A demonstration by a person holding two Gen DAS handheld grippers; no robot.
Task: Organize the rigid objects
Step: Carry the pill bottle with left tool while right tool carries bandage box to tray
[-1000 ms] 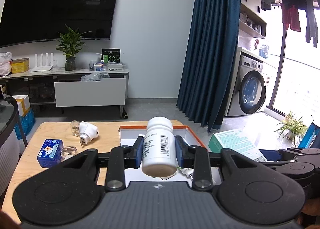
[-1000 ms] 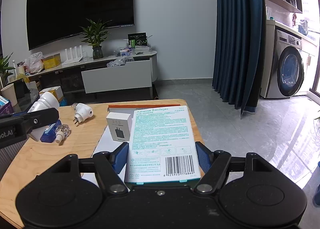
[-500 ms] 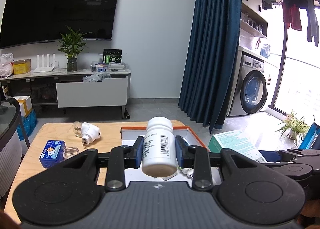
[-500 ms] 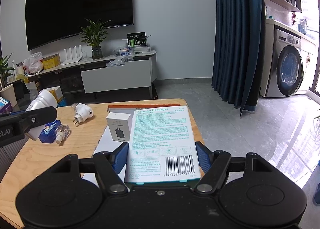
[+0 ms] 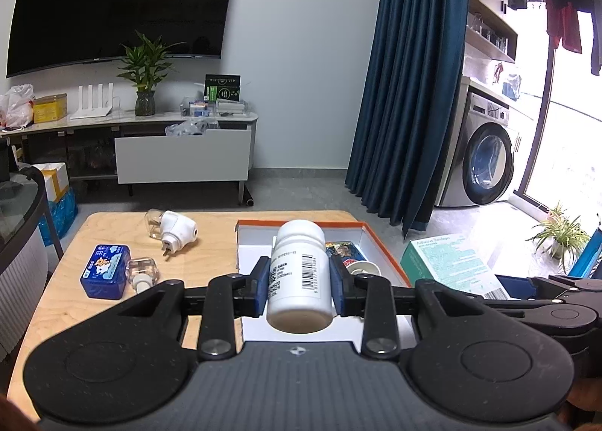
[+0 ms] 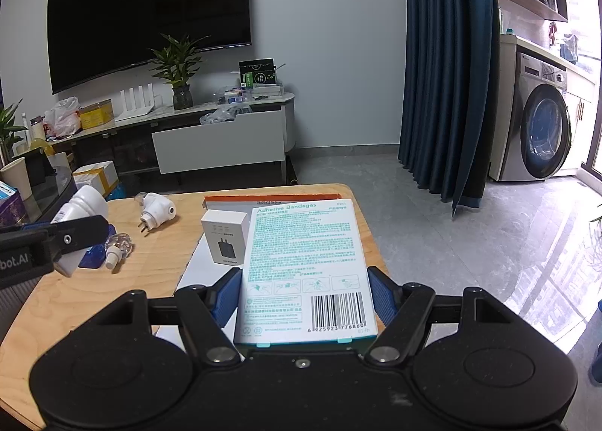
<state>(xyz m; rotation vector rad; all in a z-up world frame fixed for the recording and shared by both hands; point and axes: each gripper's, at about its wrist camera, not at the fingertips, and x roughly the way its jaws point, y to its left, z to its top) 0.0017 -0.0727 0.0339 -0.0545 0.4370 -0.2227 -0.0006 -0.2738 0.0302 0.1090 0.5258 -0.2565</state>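
The left gripper (image 5: 300, 282) is clamped on a white pill bottle (image 5: 300, 276), held above the near end of the orange-edged box (image 5: 380, 243) on the wooden table (image 5: 94, 235). The right gripper (image 6: 305, 293) pinches a flat bandage box (image 6: 305, 273) by its long edges, also over the tray. To do this well, lower each item into a free spot, clear of the white charger box (image 6: 225, 237), and let go only once it rests flat.

bottle (image 5: 300, 273): glossy white plastic | table (image 5: 67, 303): pale wood | bandage box (image 6: 304, 269): matt card
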